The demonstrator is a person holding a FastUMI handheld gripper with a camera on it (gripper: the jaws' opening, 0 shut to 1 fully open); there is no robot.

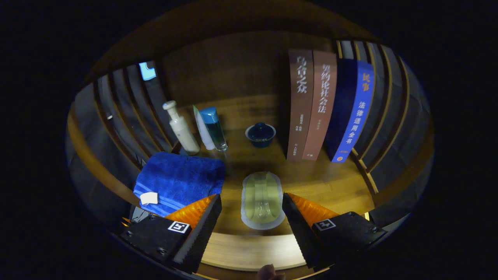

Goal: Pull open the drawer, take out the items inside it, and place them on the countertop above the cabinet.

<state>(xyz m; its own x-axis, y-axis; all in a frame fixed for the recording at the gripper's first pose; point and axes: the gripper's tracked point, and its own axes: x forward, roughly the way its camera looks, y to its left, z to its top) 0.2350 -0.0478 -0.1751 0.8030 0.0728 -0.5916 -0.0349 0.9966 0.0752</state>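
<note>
Gripper view looks down on the wooden countertop (330, 182); the gripper (252, 217) has its fingers spread wide, touching nothing. One pale green soap bar in clear wrap (261, 199) lies between them and slightly ahead, at twelve o'clock, long axis running along the fingers. At ten o'clock: one folded blue towel (179, 181) and three bottles (196, 128). One dark lidded cup (260, 135) sits beyond; three books (325, 107) stand at one o'clock.
</note>
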